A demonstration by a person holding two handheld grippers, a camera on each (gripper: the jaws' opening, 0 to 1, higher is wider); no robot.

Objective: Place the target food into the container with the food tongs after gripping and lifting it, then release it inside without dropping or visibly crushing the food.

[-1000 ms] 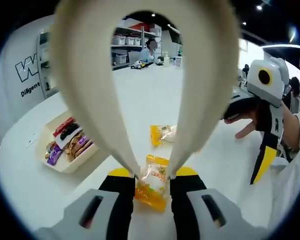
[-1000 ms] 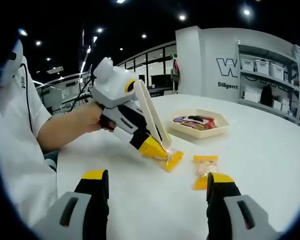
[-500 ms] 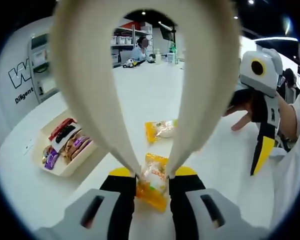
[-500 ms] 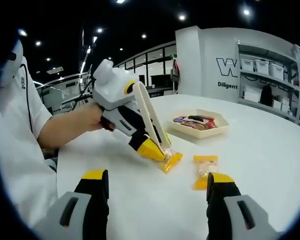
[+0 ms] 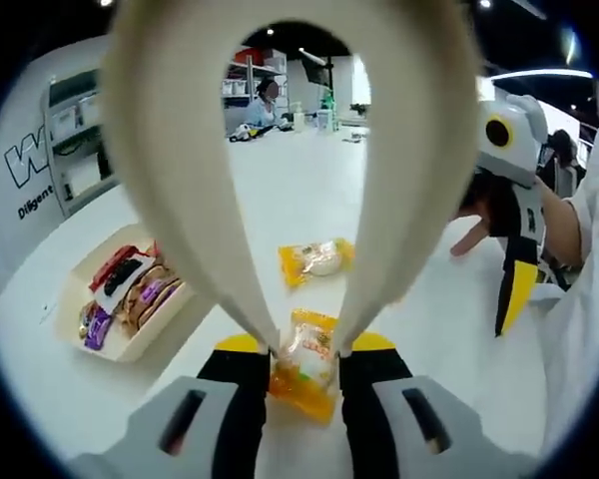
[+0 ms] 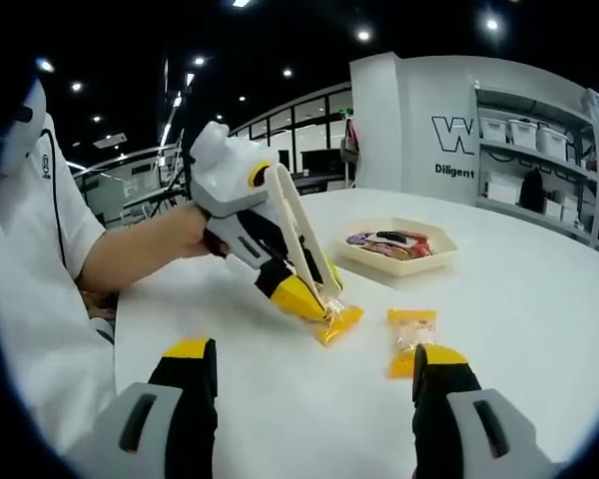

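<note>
Snack packet: the orange packet (image 5: 304,364) you held looked light, soft and crinkly, with a slick film wrapper; I judged it easy to crush and likely to slip under a loose grip
Where to hold: you did best to pinch the flat sealed end or an edge of the wrapper, not the puffed middle with the food in it
Tongs: the cream food tongs (image 5: 280,170) sat in your left gripper (image 5: 304,351), their tips meeting on the packet near 6 o'clock in the left gripper view
Left jaws: narrow, squeezing the tong arms, which pinched the packet's upper part; its lower end hung below the tips
Lift: in the right gripper view the packet (image 6: 337,321) seemed just off the white table (image 6: 519,299), though I could not be sure
Container: the cream tray (image 5: 70,299) of wrapped snacks lay at 9 o'clock from the packet, well apart
Second packet: another orange packet (image 5: 315,261) lay at 12 o'clock, near
Right jaws: your right gripper (image 6: 309,374) stood wide, holding nothing
</note>
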